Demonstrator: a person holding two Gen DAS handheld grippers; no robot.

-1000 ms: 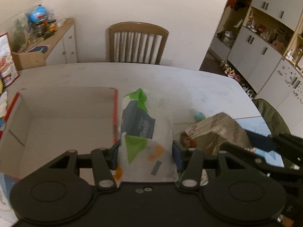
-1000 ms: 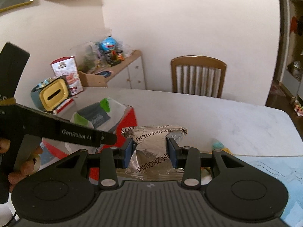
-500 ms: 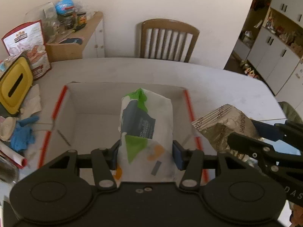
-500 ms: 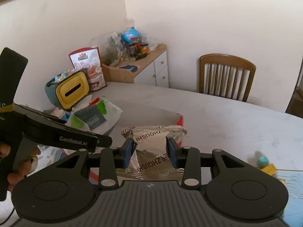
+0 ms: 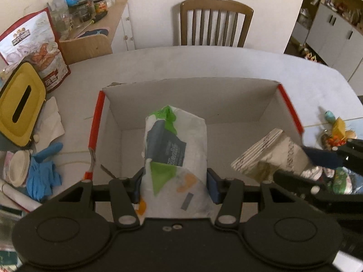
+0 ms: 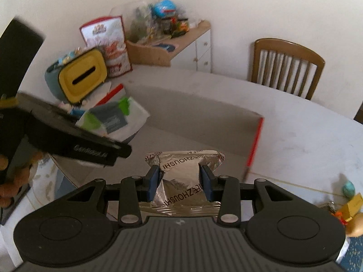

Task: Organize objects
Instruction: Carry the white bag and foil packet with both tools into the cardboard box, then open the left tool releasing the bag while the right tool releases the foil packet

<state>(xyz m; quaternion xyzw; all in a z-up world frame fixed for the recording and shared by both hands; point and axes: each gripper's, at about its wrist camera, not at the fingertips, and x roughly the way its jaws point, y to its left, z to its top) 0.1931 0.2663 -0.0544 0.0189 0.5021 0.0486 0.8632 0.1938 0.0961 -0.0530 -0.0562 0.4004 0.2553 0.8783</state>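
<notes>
Left wrist view first: the white table (image 5: 226, 63) fills most of it, with a wooden chair (image 5: 213, 20) at its far edge. On the table sits the open cardboard box (image 5: 190, 99), white inside with red tape on its corners, and both my tools hang over it.

My left gripper (image 5: 174, 184) has its blue pads pressed against the sides of a white tissue pack (image 5: 177, 149) with green and dark grey print, held above the box's near half. To the right, my right gripper (image 6: 179, 181) is clamped on a crinkled silver snack bag (image 6: 181, 181) (black lettering on it), which hangs over the right side of the box, just inside the red corner; in the right wrist view the left tool's black body crosses the left of the frame and hides part of the box's left wall.

Left of the box lie a yellow-lidded tissue holder (image 5: 18, 104), a red and white food pouch (image 5: 36, 47) behind it, a blue glove (image 5: 43, 170) and crumpled white paper (image 5: 51, 122). Small toys (image 5: 335, 129) cluster on the table to the right, well clear of the box.
</notes>
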